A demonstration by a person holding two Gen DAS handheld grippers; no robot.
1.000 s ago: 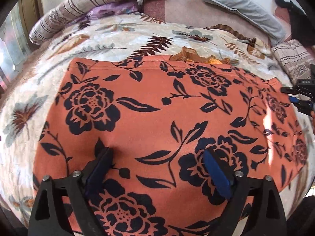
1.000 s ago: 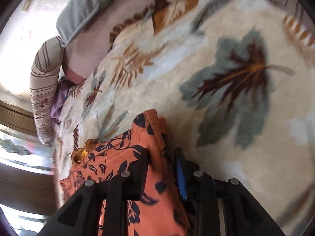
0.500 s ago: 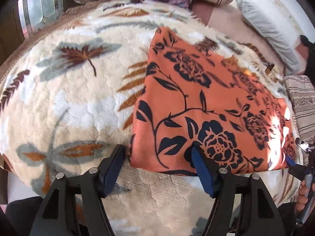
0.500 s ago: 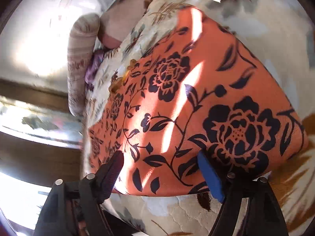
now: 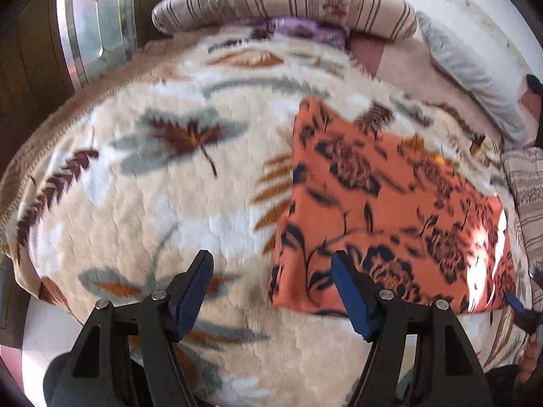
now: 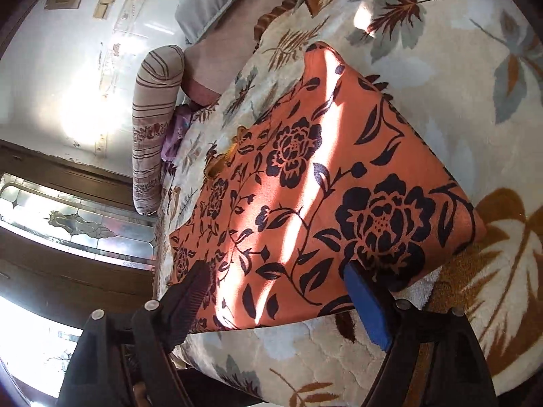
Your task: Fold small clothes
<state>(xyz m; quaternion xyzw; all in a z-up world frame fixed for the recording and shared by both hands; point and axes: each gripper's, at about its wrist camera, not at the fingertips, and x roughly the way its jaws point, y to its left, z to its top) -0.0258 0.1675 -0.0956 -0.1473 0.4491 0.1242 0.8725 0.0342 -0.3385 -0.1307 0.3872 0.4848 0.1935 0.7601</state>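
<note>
An orange garment (image 5: 390, 210) with dark flowers lies folded flat on the leaf-patterned blanket (image 5: 152, 210). My left gripper (image 5: 271, 268) hovers above its near left corner with its jaws opening; no cloth is between the pads. In the right wrist view the same garment (image 6: 322, 186) spreads out ahead. My right gripper (image 6: 276, 271) stands over its near edge, jaws opening and empty. The right gripper's blue tip (image 5: 519, 305) also shows at the left view's right edge, beside the garment's near right corner.
A striped pillow (image 5: 281, 6) and a grey pillow (image 5: 475, 84) lie at the bed's far side, with purple cloth (image 5: 305, 30) under the striped one. Folded striped fabric (image 5: 529, 186) sits right of the garment. The bed's edge runs close below both grippers.
The right gripper has let go of the garment's edge and drawn back. The left gripper has moved from over the garment's middle to its left corner. The garment now lies flat.
</note>
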